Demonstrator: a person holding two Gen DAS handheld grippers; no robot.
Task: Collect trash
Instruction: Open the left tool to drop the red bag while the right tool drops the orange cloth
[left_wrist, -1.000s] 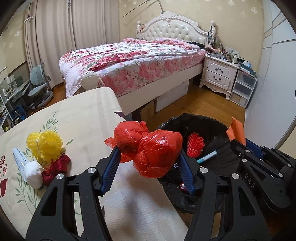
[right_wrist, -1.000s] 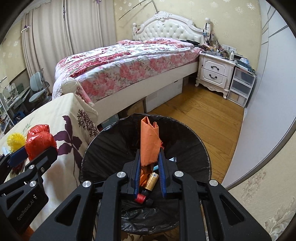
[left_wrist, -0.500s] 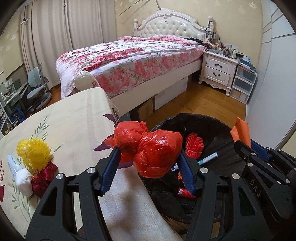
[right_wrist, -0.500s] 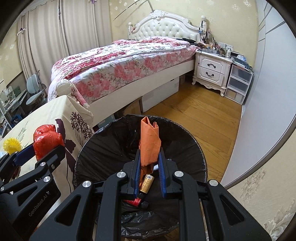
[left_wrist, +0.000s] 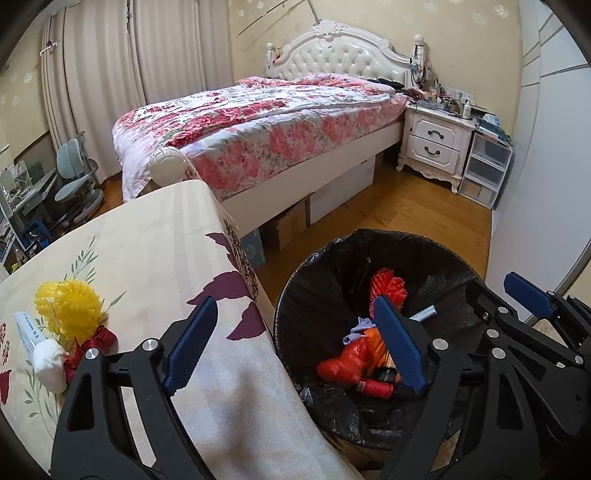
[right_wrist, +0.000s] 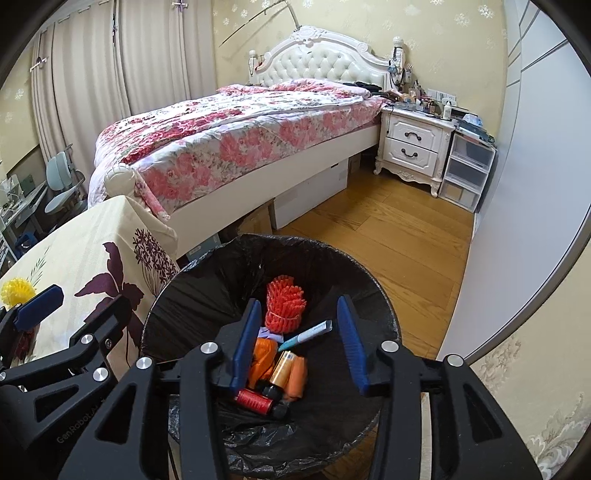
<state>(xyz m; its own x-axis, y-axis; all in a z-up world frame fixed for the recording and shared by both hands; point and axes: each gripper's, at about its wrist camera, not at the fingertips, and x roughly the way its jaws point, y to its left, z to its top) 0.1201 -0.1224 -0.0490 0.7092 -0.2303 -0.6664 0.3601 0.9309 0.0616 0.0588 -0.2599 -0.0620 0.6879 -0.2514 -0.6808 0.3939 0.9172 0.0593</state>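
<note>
Trash bin: round, lined with a crinkled black plastic bag, standing on the wooden floor just beside the table's corner.
Bin contents: a crumpled red plastic bag is lying at the bottom against an orange wrapper; a ribbed red foam net is leaning on the far wall; a teal-tipped pen, a gold cylinder and a small red bottle are lying among them.
Table: draped in a cream cloth printed with dark purple butterflies and green leaves.
Trash left on table: a yellow foam net, a white wad, a dark red crumple and a white tube are clustered together, touching.
Room: a bed with a pink floral quilt and white tufted headboard, a white nightstand, pale curtains.
Left gripper: jaws have just been opening and are standing wide apart, gripping nothing; one blue pad is hanging over the table edge, the other over the bin.
Right gripper: jaws have just been opening, parted above the bin, nothing between the pads.
</note>
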